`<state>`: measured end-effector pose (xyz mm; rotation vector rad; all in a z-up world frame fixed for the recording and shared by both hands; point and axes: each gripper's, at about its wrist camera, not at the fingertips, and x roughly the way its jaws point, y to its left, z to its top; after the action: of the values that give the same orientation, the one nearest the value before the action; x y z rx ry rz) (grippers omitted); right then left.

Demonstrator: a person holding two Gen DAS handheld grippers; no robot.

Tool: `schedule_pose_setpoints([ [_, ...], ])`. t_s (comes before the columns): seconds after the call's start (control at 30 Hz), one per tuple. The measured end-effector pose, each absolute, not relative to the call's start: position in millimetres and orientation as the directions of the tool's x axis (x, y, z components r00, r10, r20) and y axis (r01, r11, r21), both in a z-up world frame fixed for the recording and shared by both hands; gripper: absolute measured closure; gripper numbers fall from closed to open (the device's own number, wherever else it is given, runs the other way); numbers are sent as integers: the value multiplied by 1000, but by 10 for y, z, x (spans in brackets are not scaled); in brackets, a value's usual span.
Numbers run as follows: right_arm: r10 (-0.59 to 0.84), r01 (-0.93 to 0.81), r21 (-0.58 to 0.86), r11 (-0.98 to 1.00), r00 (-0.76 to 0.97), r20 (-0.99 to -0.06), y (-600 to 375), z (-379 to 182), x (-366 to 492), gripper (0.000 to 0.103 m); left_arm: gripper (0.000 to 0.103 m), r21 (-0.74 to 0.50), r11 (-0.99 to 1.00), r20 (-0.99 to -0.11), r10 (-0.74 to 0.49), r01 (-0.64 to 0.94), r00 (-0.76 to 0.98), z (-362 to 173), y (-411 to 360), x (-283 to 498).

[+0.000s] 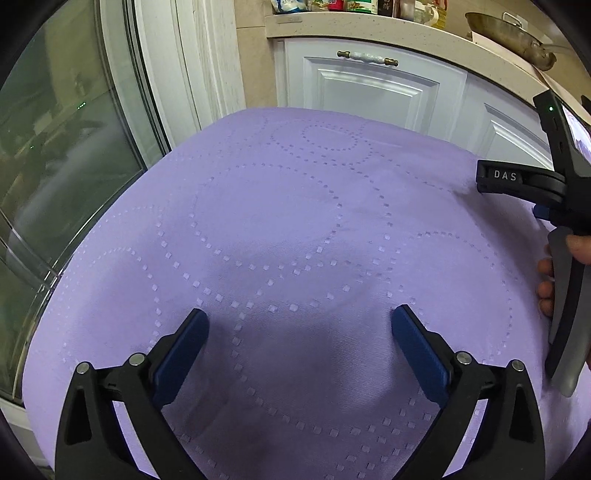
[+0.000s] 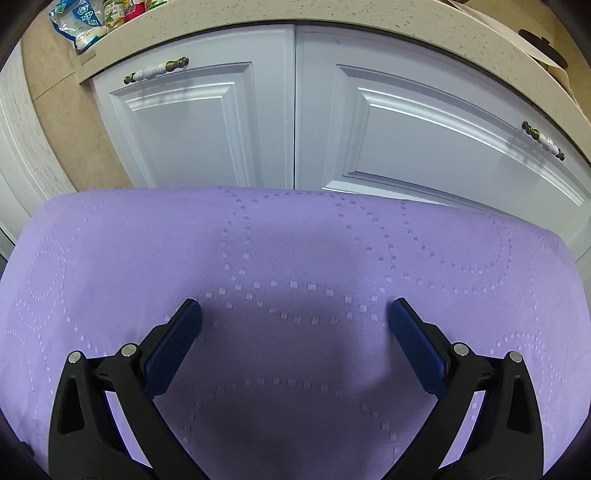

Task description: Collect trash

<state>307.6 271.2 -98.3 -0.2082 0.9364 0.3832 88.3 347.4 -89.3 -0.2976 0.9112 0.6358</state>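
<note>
- Left gripper point(image 1: 300, 319) is hovering over the purple tablecloth point(image 1: 288, 221), jaws spread wide, nothing between them.
- Right gripper point(image 2: 294, 312) is hanging over the same cloth, jaws equally wide apart and empty; the left view is showing it at its right edge with the person's fingers point(image 1: 545, 288) on its handle.
- No trash is showing in either view; its location cannot be told.
- Beyond the table, white cabinet doors point(image 2: 229, 129) and a cluttered countertop point(image 2: 258, 16) are standing.
- Judged step: searching. The next move calls for locating an item before closing either gripper.

Two grippers point(image 1: 300, 325), one purple tablecloth point(image 1: 295, 221), two cabinet doors point(image 2: 192, 125).
</note>
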Motion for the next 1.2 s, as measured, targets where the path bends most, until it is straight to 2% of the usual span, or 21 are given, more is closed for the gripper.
schedule_pose_setpoints([
  [1.2, 232, -410, -8, 912, 532, -814, 2726, -1000, 3110, 4, 5, 21, 780, -808, 382, -625, 449, -903, 3470, 884],
])
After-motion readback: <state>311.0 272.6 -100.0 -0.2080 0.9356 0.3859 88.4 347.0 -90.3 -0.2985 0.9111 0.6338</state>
